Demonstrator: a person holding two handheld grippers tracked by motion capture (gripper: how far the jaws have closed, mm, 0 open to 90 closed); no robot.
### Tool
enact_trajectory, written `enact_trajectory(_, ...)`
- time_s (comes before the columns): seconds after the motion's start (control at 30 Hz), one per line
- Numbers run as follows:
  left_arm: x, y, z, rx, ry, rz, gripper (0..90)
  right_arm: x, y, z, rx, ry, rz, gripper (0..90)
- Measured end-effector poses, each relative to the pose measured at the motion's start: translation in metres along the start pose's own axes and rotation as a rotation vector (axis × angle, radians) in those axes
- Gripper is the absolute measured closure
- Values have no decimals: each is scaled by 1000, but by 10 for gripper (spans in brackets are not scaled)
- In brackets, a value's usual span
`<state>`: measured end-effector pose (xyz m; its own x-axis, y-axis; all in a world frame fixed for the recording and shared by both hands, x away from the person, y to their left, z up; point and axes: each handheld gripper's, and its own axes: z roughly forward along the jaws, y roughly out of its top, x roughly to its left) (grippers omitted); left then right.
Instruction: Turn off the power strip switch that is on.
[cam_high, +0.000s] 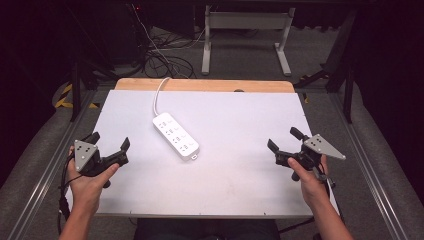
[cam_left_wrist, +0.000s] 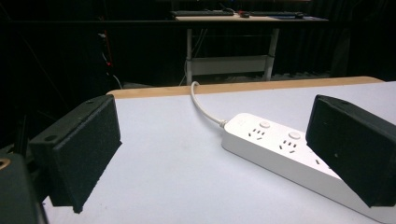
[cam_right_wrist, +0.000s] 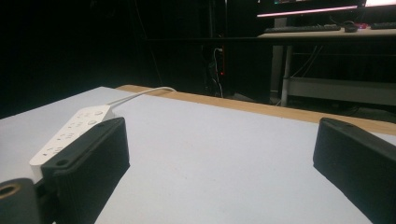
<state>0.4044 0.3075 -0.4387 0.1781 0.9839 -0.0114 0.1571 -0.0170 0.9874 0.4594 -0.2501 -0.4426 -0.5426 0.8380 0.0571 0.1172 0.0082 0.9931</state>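
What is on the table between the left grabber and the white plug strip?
Nothing: in the high view, bare white table lies between the open left gripper and the power strip.

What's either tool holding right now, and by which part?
Nothing is held. The left tool and the right tool both hang open above the table, apart from the power strip lying between them.

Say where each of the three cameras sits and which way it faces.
High view: above the person's side, looking forward and down on the table; both hands, left gripper and right gripper show.
Left gripper view: rides the left gripper, between open jaws, facing the power strip.
Right gripper view: rides the right gripper, facing across the table.
All share the power strip.
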Motion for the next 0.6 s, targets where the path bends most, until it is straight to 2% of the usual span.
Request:
enact_trajectory(0.2,-3,0,3,1,-11,-1,24,2,1,-4,-5,-3,-5,40)
enact_trajectory(0.37,-5,0,0,-1,-24,16,27,0,2,-8,-11,-20,-3,41)
enact_trajectory(0.6,-4,2,-3,-22,-11,23,33,3,4,-12,-16,-28,-15,41)
